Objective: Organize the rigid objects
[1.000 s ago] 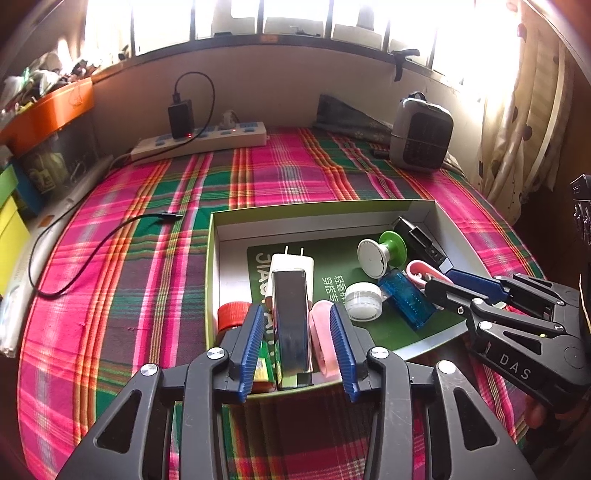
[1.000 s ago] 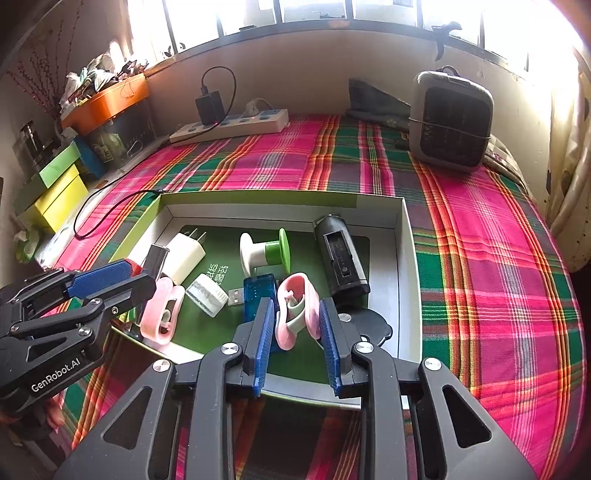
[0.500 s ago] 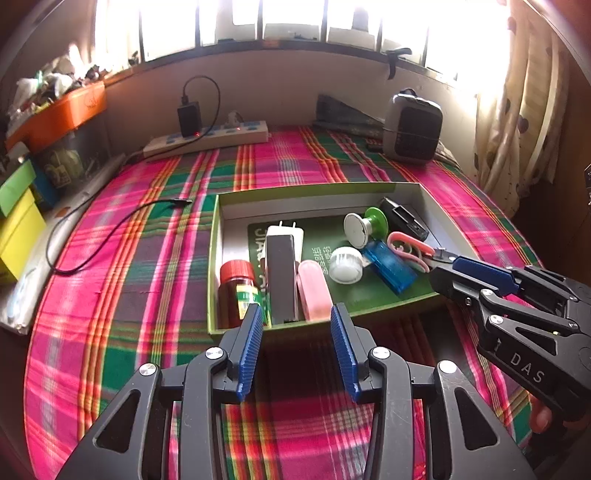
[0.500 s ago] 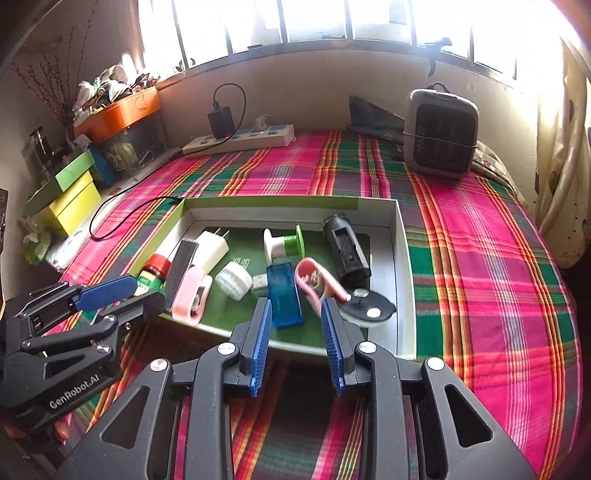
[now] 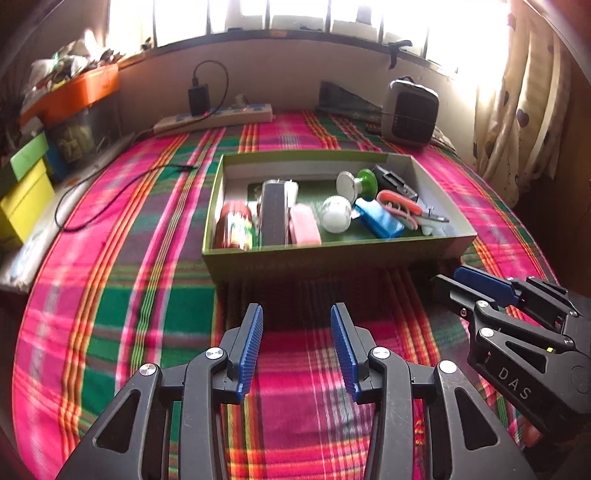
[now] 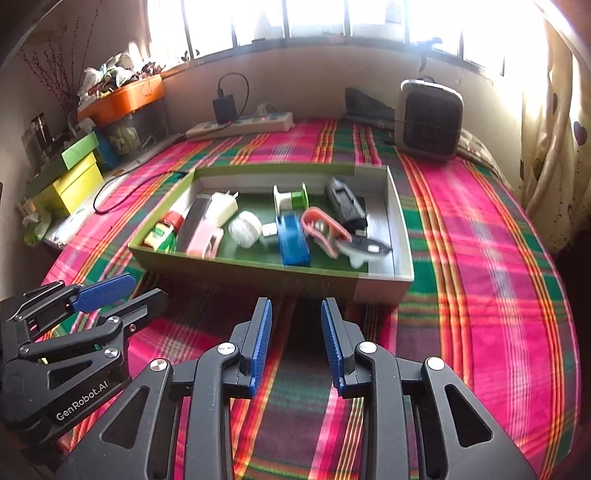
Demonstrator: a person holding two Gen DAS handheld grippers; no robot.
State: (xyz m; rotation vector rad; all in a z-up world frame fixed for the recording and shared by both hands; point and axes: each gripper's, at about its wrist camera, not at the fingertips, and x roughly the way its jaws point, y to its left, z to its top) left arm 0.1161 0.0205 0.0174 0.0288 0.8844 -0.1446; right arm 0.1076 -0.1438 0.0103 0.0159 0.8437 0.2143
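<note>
under your left gripper (image 5: 296, 325) and right gripper (image 6: 296, 317), both spread and holding nothing, lies a pink-and-green plaid cloth (image 5: 122, 258). just ahead of them sits the green tray (image 6: 243, 264) of small objects; beyond it a power strip (image 6: 240, 125), heater (image 6: 428, 118) and bright window (image 6: 332, 18).

Legible text, two instances only. "DAS" in pale letters on black body of right gripper (image 5: 476, 291), left wrist view. "GenRobot.AI" in white on black body of left gripper (image 6: 122, 295), right wrist view. Nothing else readable.
</note>
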